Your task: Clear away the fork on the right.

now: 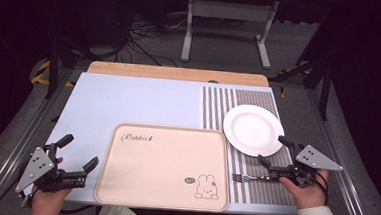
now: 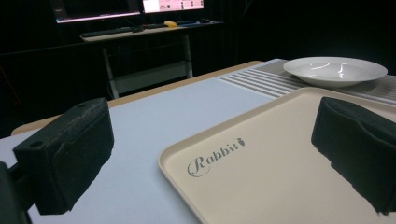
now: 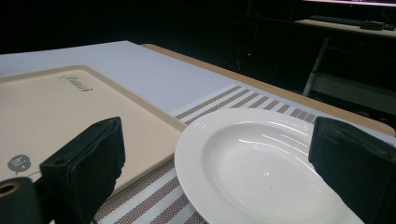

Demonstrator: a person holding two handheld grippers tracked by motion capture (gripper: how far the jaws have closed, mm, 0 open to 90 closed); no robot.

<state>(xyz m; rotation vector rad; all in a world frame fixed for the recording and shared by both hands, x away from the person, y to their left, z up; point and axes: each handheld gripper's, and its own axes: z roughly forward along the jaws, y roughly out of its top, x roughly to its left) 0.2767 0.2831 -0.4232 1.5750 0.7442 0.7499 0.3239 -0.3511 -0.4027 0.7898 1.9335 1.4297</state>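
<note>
Right tongs [image 1: 277,150] gape wide, hovering at the near rim of the white plate [image 1: 253,129] on the striped mat [image 1: 254,186]. A fork [image 1: 248,178] lies just beside them. Left tongs [image 1: 78,154] hang open beside the beige tray [image 1: 164,167].

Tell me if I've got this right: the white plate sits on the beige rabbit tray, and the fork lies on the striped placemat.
Not quite. The white plate sits on the striped placemat, beside the beige rabbit tray, not on it; the high view shows this. The fork does lie on that placemat.
</note>
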